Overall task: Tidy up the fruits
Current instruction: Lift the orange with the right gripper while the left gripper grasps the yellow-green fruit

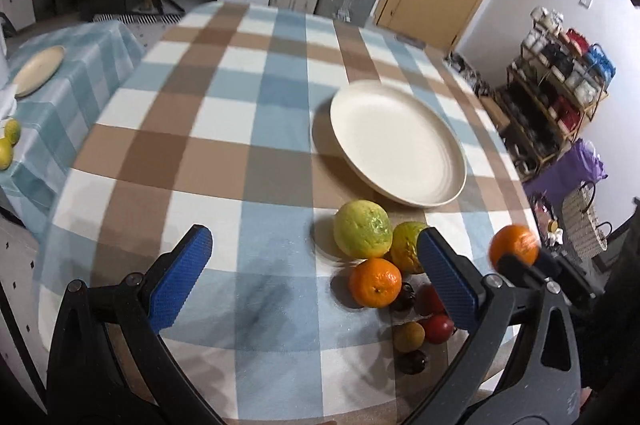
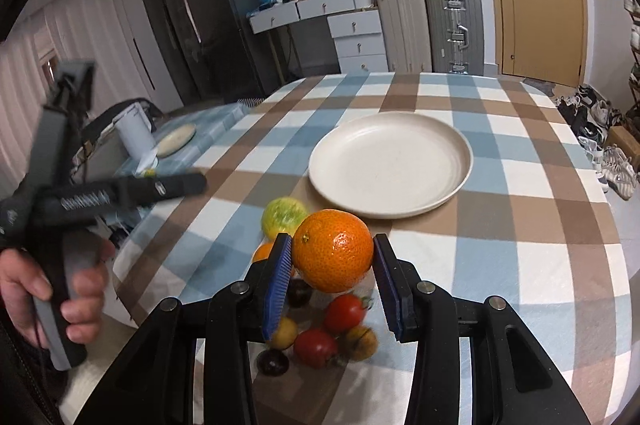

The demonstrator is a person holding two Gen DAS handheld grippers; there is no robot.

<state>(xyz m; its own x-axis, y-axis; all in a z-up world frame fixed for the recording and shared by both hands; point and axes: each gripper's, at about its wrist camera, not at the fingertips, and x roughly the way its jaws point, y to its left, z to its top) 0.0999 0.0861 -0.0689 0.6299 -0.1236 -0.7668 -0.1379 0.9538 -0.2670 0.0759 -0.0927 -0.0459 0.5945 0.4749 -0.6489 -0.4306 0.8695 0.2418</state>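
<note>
The right gripper (image 2: 332, 265) was closed on an orange (image 2: 333, 251), its two blue pads pressed against the fruit's left and right sides, and held it above the table (image 2: 520, 225). In the left wrist view the same orange (image 1: 514, 245) appeared at the right edge, clamped in that gripper's dark fingers. The left gripper (image 1: 316, 273) stood wide open with nothing between its blue pads (image 1: 182, 277), hovering over the checked tablecloth (image 1: 240, 105).

Directly below the held orange lay a cluster of fruit: a second orange (image 1: 375, 282), a large yellow-green citrus (image 1: 363, 234) and a mottled green-orange citrus (image 1: 406, 245) touching one another, with small red tomatoes (image 2: 343, 313), yellow ones (image 2: 284, 332) and dark ones (image 2: 273, 361) nearer the table edge. Just beyond the cluster sat a cream plate (image 2: 456, 181), bare of fruit. The person's left hand (image 2: 52, 285) gripped the handle of the left gripper at the left of the right wrist view. A side table (image 1: 80, 81) carried a second plate (image 1: 38, 70) and yellow-green fruit (image 1: 10, 141).
</note>
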